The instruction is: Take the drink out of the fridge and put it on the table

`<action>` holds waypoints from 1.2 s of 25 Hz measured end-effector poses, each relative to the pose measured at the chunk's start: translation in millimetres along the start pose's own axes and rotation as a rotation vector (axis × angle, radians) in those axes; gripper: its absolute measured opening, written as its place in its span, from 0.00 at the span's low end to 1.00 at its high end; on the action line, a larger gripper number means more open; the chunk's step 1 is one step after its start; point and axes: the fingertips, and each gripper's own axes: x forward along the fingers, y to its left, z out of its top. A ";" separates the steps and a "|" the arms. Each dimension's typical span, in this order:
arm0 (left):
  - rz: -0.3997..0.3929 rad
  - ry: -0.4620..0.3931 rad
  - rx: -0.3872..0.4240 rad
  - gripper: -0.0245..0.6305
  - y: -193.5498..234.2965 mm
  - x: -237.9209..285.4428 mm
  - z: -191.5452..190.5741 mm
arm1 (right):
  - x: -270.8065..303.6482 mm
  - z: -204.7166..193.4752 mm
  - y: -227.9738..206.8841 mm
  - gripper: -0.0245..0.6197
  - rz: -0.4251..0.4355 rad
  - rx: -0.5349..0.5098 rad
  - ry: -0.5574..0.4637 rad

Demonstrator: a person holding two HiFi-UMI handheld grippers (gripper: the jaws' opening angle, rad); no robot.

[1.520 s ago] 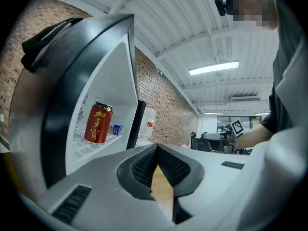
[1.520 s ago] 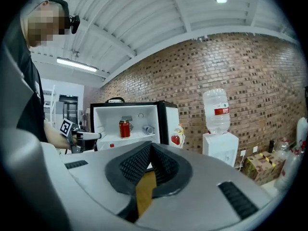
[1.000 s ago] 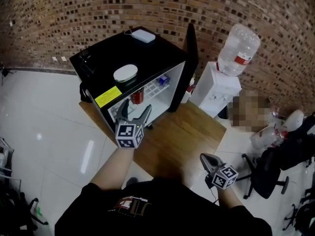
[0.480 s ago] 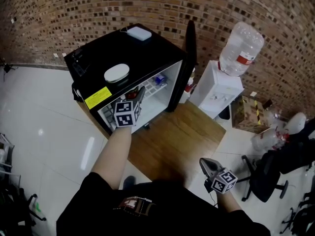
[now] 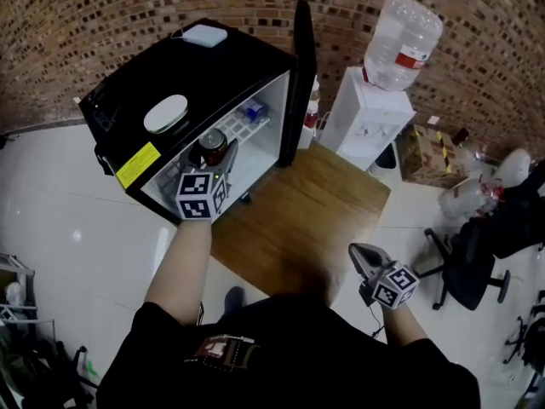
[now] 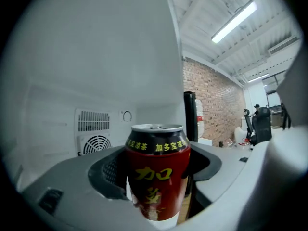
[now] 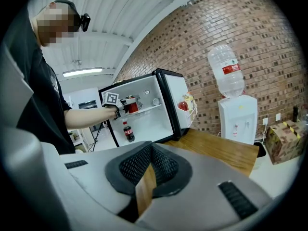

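light: bright, even; ceiling tube (image 6: 233, 21) overhead
glare: soft sheen on white floor (image 5: 77, 237)
distortion: strong fisheye, dark corners (both gripper views)
focus: nearest edges soft

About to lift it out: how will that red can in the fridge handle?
The red can looks like rigid metal, so it should hold shape under a squeeze. Its top looks sealed, so it is probably full and heavyish. Its smooth round wall may slip, and roll if tipped.
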 end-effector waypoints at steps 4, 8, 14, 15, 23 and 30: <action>-0.163 -0.023 0.054 0.54 -59.4 -14.2 -2.1 | 4.8 3.0 -12.6 0.06 -0.015 -0.006 -0.033; -0.337 -0.005 0.052 0.54 -121.0 -26.4 -34.7 | 5.2 -6.2 -22.4 0.06 -0.051 -0.006 -0.067; -0.557 0.024 0.039 0.54 -199.0 -27.5 -110.7 | 17.4 -34.9 -47.1 0.06 -0.084 -0.007 -0.099; -0.593 0.030 0.032 0.54 -213.1 -29.7 -123.2 | 15.8 -42.4 -49.1 0.06 -0.092 -0.003 -0.096; -0.794 0.086 -0.015 0.54 -308.2 -41.4 -216.7 | 7.5 -98.7 -67.9 0.06 -0.132 0.012 -0.074; -0.829 0.112 -0.050 0.54 -337.3 -37.1 -272.9 | 10.8 -129.2 -77.3 0.06 -0.130 0.021 -0.073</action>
